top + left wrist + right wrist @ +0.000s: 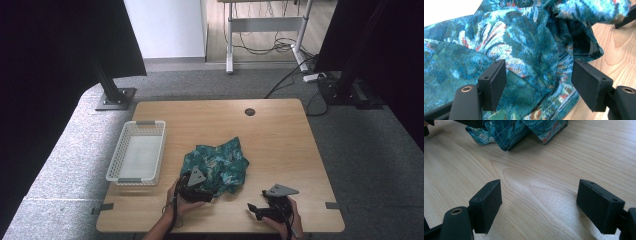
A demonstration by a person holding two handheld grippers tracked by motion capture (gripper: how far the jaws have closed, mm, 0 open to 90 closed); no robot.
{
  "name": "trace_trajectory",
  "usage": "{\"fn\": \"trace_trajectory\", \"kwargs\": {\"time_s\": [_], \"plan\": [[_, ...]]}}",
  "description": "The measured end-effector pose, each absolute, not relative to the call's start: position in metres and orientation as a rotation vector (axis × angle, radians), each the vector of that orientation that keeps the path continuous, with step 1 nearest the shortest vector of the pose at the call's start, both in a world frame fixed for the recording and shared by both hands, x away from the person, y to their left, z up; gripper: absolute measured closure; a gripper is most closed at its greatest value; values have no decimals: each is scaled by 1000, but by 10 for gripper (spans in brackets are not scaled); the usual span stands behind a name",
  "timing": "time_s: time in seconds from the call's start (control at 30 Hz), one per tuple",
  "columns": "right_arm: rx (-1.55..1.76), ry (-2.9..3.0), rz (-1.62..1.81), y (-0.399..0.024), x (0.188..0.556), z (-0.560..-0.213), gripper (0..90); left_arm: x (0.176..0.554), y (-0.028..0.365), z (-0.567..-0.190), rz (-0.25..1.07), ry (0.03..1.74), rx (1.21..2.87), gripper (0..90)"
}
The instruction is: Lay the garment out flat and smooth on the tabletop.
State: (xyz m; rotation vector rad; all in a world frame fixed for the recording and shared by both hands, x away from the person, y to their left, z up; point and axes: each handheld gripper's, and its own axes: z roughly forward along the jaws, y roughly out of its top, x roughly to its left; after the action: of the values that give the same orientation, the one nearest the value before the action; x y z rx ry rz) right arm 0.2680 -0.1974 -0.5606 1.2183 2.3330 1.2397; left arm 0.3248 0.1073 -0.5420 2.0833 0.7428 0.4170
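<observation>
A crumpled teal cloth (217, 162) with a leafy print lies on the wooden table (280, 135), a little in front of its middle. My left gripper (200, 183) is at the cloth's near left edge. In the left gripper view its jaws (539, 75) stand wide apart, with a raised fold of the cloth (524, 45) between them and neither pad clearly pressing on it. My right gripper (254, 211) rests near the front edge, to the right of the cloth. It (539, 195) is open over bare wood, and the cloth's hem (509, 132) lies beyond its tips.
A white plastic basket (115, 165) stands empty at the table's left side. A round cable hole (250, 111) sits near the far edge. Bare wood stretches across the right and far parts of the table. Black stands and cables are on the floor beyond.
</observation>
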Motion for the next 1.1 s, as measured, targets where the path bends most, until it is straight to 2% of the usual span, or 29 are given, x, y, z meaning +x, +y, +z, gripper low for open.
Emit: {"fn": "trace_trajectory", "kwargs": {"time_s": [0.17, 0.5, 0.87, 0.97, 1.1], "plan": [[1219, 2333, 1240, -197, 268, -561, 200, 324, 100, -543, 431, 740, 2093, 291], [1219, 2333, 1239, -198, 268, -561, 200, 326, 98, -541, 430, 774, 2062, 423], [1219, 2332, 1236, -197, 268, -561, 200, 325, 88, -543, 453, 774, 2078, 472], [1220, 2332, 1237, -197, 268, -561, 200, 324, 87, -544, 458, 784, 2076, 508], [1219, 2332, 1236, -197, 268, -561, 200, 325, 88, -544, 452, 788, 2074, 614]]}}
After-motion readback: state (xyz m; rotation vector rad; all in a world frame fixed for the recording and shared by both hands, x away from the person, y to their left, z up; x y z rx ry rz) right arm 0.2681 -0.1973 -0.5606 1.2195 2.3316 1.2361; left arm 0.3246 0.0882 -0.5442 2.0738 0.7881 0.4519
